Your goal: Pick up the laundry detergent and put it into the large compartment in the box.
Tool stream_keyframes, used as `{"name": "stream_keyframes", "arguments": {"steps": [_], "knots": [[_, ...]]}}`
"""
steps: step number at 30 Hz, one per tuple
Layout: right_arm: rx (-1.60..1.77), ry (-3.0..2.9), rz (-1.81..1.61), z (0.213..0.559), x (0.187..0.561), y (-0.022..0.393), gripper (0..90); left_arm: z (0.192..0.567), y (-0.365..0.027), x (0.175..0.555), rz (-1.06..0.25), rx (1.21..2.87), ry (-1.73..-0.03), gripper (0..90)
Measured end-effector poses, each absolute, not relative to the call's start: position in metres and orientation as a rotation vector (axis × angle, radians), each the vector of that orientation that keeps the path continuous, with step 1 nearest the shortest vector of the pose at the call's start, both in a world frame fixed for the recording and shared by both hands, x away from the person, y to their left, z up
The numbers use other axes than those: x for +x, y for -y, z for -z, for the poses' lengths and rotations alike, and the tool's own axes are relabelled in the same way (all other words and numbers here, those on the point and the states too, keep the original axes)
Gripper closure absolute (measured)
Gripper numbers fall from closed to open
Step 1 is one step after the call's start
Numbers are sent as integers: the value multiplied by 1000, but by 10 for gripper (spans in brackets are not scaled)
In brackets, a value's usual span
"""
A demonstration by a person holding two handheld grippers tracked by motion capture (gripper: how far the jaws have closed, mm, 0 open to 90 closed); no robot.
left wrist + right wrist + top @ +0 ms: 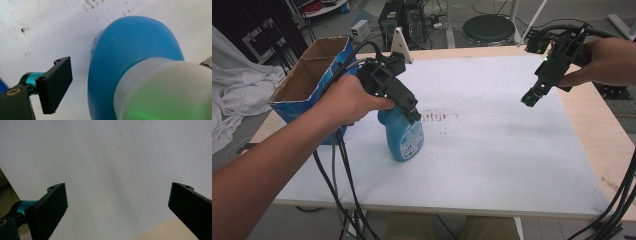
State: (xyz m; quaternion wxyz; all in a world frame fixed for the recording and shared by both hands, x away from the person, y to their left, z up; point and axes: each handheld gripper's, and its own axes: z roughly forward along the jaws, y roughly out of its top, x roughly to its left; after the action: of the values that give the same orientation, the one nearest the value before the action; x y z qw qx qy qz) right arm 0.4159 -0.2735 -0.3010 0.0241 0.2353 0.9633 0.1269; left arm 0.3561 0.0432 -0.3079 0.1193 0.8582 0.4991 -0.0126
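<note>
A blue plastic bottle [404, 142] with a printed label stands upright on the white mat [492, 155], left of centre. My left gripper [414, 114] comes down on its top from the left. In the left gripper view the bottle's blue shoulder [132, 42] and white cap [165, 90] sit between the jaws. The left jaw stands clear of the cap with mat showing in the gap, so this gripper [135, 62] is open around the cap. My right gripper [530, 97] hangs above the mat's far right part. It [117, 187] is open, with nothing between its jaws.
An open cardboard box [309, 75] with blue sides stands at the table's left edge, just behind my left hand. A brown stain [439, 116] marks the mat near the bottle. Bare wood [607, 135] runs along the right side. Cables [342, 195] hang over the front edge.
</note>
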Motion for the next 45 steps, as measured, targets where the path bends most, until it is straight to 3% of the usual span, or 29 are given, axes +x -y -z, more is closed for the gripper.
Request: {"name": "stream_keyframes", "arguments": {"steps": [26, 36, 45], "knots": [[729, -2981, -387, 300, 415, 274, 15, 307, -41, 354, -5, 2513, -1475, 224], [720, -2981, -398, 300, 415, 274, 15, 304, -37, 352, 8, 2513, -1465, 367], [725, -2980, -394, 299, 415, 275, 15, 302, -34, 352, 0, 2548, -1452, 376]]}}
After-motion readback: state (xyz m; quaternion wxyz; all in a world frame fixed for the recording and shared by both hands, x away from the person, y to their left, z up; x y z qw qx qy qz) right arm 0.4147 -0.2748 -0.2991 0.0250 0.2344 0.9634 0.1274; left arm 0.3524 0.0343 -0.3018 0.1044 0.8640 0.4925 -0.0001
